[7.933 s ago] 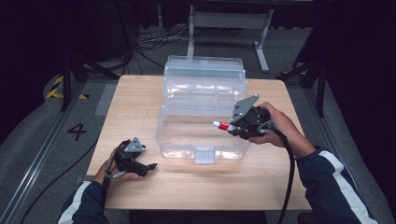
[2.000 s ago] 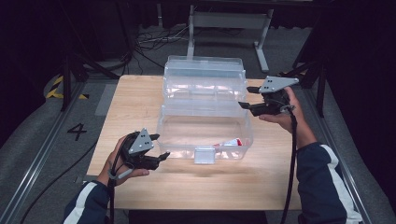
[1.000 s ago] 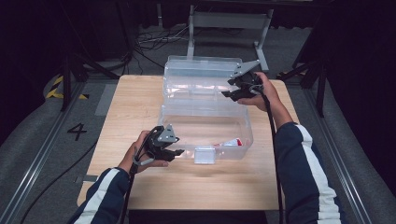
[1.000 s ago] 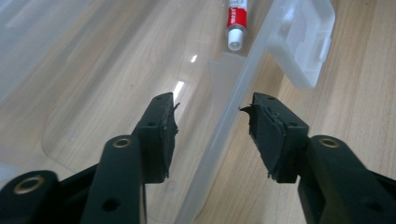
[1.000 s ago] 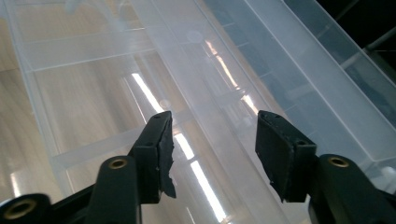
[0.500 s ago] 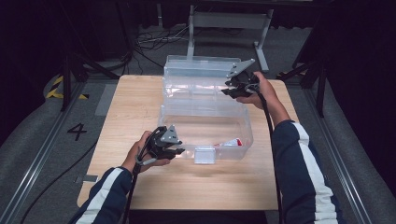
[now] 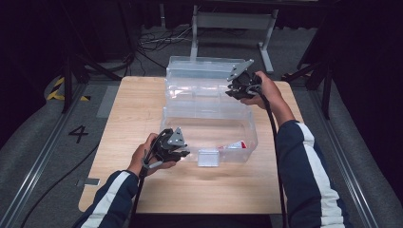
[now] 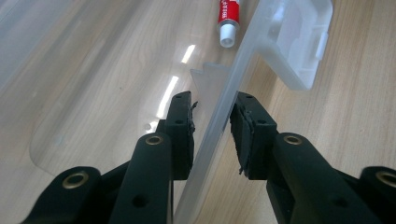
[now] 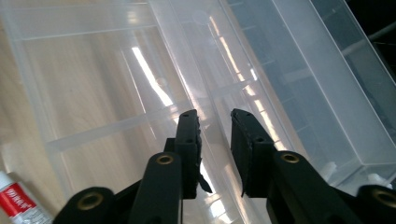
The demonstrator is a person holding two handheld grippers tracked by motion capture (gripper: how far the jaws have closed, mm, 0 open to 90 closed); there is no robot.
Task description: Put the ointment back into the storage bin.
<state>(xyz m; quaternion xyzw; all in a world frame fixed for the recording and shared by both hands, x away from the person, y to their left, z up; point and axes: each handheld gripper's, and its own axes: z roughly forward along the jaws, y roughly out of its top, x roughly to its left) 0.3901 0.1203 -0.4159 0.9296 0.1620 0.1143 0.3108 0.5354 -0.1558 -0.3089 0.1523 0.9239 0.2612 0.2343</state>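
A clear plastic box (image 7: 247, 128) stands on the wooden table with its lid (image 7: 199, 76) raised at the back. A red and white tube (image 7: 233, 146) lies on the box's floor near the front right. My left gripper (image 7: 183, 154) sits at the box's front left; its jaws have just been closing and now pinch the front wall (image 8: 219, 116). My right gripper (image 7: 231, 90) is at the lid's upper right edge. Its jaws have just been closing, and the lid's rim (image 9: 212, 84) lies between the pads. The tube (image 8: 227, 18) shows beyond the left jaws.
The box's front latch (image 7: 209, 158) hangs at the middle of the front wall, just right of my left gripper. Bare table (image 7: 133, 104) lies left of and in front of the box. Cables and a metal frame (image 7: 233, 21) lie on the floor beyond the table.
The tube went from my right gripper into the box. My right gripper then moved to the lid's upper right edge, and my left gripper came in to the box's front wall. Both jaws narrowed.
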